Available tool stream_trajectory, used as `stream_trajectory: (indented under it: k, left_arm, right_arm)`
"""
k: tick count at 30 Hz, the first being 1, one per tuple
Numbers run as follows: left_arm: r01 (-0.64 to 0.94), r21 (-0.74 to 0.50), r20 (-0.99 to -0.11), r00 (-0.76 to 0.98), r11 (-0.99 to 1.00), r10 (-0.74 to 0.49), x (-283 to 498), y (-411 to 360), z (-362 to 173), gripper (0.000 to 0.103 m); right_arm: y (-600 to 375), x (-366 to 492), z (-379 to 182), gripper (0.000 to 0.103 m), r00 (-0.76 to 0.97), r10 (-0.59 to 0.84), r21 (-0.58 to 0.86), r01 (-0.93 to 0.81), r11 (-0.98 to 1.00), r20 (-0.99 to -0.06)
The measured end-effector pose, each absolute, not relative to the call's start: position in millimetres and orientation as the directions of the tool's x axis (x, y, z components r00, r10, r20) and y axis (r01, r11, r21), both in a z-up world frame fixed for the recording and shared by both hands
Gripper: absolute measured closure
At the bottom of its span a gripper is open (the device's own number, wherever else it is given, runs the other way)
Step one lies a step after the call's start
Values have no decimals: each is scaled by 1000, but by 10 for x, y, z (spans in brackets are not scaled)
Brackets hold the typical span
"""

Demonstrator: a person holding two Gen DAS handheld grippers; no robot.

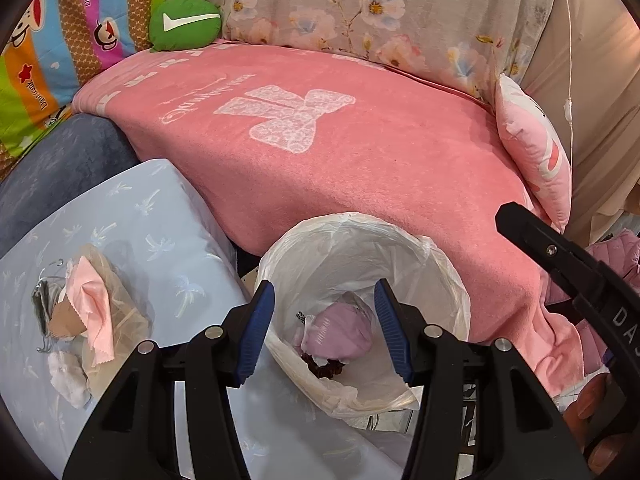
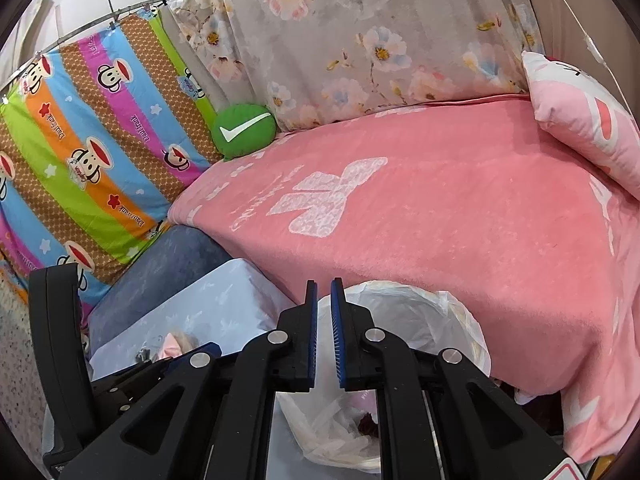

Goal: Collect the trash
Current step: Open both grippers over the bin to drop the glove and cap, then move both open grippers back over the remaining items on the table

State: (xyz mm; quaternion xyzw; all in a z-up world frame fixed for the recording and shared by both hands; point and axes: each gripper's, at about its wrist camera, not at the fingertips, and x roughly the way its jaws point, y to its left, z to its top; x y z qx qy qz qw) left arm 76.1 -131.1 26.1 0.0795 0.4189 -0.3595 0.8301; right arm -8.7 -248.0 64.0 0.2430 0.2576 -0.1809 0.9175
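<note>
Trash bin [image 1: 440, 276] below the left gripper's [image 1: 326, 332] spread, empty fingers [image 1: 260, 328].

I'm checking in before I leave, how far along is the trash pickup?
Partly done: the lined trash bin already holds a purple wrapper and dark scraps. Nothing is in hand; the left gripper is open over the bin and the right gripper is nearly shut but empty. Left: the pile of scraps on the blue table.

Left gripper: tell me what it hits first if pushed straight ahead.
Probably the crumpled lilac wrapper inside the white plastic-lined bin; the open left gripper frames it with nothing between, though depth is unclear.
</note>
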Motion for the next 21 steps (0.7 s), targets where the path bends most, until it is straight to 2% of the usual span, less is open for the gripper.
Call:
stream_trajectory:
  k: [21]
  left_arm:
    - [607, -200, -749, 412, 769, -519, 869, -942, 222, 53]
  right_arm:
    - [-2096, 101, 529, 90, 787, -141, 324, 401, 857, -601]
